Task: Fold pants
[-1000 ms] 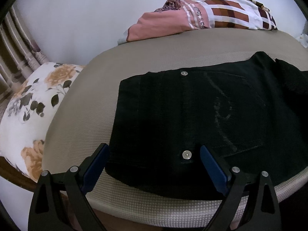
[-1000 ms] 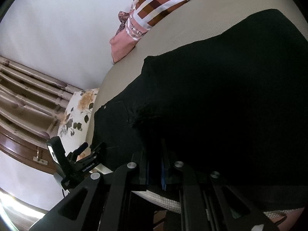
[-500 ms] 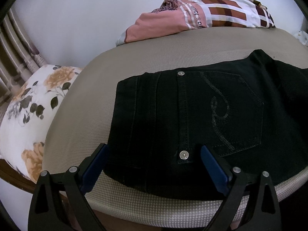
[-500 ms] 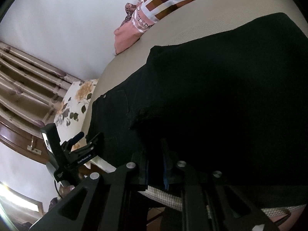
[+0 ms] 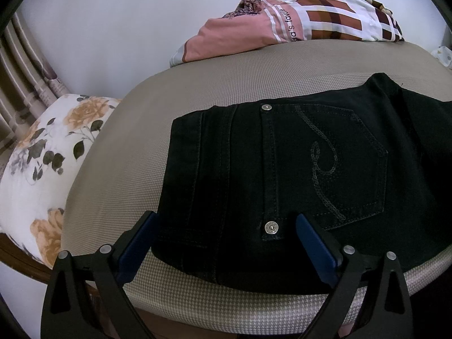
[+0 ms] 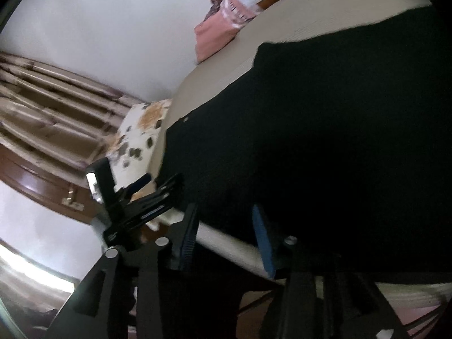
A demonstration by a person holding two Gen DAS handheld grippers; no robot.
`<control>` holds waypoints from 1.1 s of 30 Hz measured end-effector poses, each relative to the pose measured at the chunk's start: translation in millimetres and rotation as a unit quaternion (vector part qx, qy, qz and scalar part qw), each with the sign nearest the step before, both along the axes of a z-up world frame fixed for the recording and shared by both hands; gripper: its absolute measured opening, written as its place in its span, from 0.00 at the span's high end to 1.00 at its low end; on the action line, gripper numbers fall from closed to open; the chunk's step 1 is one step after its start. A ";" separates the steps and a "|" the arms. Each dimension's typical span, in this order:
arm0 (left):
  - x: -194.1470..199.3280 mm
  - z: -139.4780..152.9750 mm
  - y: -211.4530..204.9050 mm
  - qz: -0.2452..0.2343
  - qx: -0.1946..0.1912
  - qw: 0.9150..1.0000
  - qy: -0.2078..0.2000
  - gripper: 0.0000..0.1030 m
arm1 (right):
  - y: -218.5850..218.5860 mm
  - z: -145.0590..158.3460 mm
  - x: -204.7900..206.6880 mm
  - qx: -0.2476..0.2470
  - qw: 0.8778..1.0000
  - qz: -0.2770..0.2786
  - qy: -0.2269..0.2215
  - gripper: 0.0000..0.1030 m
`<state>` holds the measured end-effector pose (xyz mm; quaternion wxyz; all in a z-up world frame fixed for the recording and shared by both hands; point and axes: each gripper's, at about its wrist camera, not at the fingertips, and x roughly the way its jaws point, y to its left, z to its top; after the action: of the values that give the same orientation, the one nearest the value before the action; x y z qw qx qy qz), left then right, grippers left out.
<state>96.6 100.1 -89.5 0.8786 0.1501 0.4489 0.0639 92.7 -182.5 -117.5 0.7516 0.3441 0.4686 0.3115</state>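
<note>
At the near edge of the bed (image 5: pixel 118 152), left gripper (image 5: pixel 226 226) spread wide, blue pads (image 5: pixel 313 243) straddling the waistband end of the black pants (image 5: pixel 282 169), hovering just short of the cloth, gripping nothing. Right gripper (image 6: pixel 226 220) likewise parted, empty, fingers aimed at the pants' near hem over the mattress edge; that view blurred. Pants (image 6: pixel 325 141) lying flat across the bed, back pocket and two rivets facing up. Beyond, a pink-and-plaid bundle (image 5: pixel 288 25) against the wall; to the left, a floral pillow (image 5: pixel 42 163) beside the mattress.
</note>
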 end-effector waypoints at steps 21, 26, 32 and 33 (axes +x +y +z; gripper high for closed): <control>6.1 15.0 30.5 0.033 -0.045 0.998 0.011 0.05 | -45.1 -12.7 2.5 0.088 0.995 -0.029 0.029 0.58; 10.1 40.5 85.3 0.060 -0.146 0.987 0.019 0.05 | -49.6 -0.5 -0.2 0.097 0.995 -0.023 0.018 0.55; 20.0 40.2 133.4 0.032 -0.256 0.964 0.067 0.05 | -52.8 12.3 -8.4 0.113 0.993 -0.025 0.005 0.46; 21.5 37.8 136.6 0.027 -0.266 0.961 0.074 0.05 | -51.7 13.3 -9.8 0.112 0.993 -0.025 0.005 0.46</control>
<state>118.1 236.8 -51.7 0.8491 -0.0968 0.5174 -0.0449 82.9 -234.1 -104.2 0.7133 0.4391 0.4262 0.3416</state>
